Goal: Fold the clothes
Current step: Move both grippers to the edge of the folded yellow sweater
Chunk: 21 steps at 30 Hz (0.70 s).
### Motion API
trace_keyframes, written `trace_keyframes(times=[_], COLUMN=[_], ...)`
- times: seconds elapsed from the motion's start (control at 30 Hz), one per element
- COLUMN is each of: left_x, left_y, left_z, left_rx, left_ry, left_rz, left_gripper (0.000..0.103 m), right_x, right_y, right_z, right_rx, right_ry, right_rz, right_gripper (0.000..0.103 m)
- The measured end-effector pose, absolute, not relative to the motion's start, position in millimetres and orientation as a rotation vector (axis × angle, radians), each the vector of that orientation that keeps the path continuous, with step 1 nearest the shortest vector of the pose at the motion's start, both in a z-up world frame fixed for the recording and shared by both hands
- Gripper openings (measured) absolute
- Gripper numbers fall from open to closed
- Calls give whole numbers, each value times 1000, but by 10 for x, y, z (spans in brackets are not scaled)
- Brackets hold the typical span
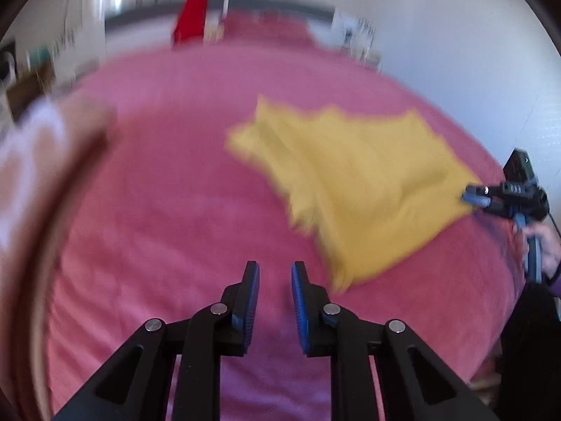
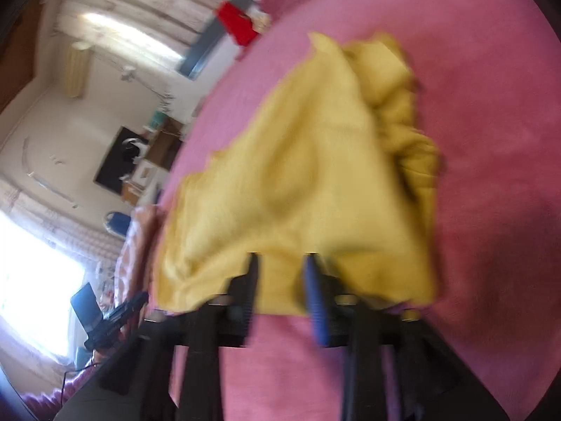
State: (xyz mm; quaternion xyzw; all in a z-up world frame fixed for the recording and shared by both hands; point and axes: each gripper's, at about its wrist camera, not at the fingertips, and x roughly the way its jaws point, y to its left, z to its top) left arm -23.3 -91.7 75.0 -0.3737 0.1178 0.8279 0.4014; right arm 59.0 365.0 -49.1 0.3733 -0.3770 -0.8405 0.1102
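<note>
- Bedspread [image 1: 168, 182], pink, covers the bed under both tongs and fills most of both wrist views.
- Left tongs [image 1: 275, 270] hang above bare pink cloth, their blue-padded fingers [image 1: 298, 301] a little apart with nothing between them.
- The yellow garment [image 1: 354, 179] lies spread on the bedspread ahead of the left tongs and off to their right, its nearest corner just beside the right finger's tip; it does not touch these tongs.
- Right tongs [image 2: 280, 259] stand with jaws apart over the near edge of the yellow garment [image 2: 298, 189]. The cloth runs behind both fingertips, and the blur hides whether either pad touches it; no grip shows.
- From the left wrist view, the right tongs [image 1: 471, 194] sit at the garment's far right corner, with a hand [image 1: 545, 242] on the handle behind them.
- Ahead of the right tongs the garment is flat on its left part and bunched into folds along its right side.
- A red item [image 1: 191, 17] lies far ahead of the left tongs at the bed's far edge, well apart from the garment.
- Both views are motion-blurred.
</note>
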Motion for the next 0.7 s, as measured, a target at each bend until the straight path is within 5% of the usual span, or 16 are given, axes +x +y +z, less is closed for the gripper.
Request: trace_keyframes(times=[0.17,0.3,0.4,0.53,0.7], left_x=[-79,-321,-456,-684,-690], left_y=[123,447,230,-28,-26], left_z=[724,144,117,39,32], left_rx=[-743,-912,-916,-974,-975], left_ry=[368,446,246,-32,-43], left_rz=[2126,2250,2193,2068,2063], left_gripper=[20,23,23,17,17], right_x=[193,-193,-316,-39,782], right_y=[2907,2565,2582,3216,4311], right_z=[-414,-598,-705,-774,-671], right_rx=[1083,1148,1199,1218,1140], right_ry=[-917,-944,-878,-1007,-1273], right_rz=[-2401,-2315,-2326,-2404,-2618], right_gripper=[47,47,33,13,19])
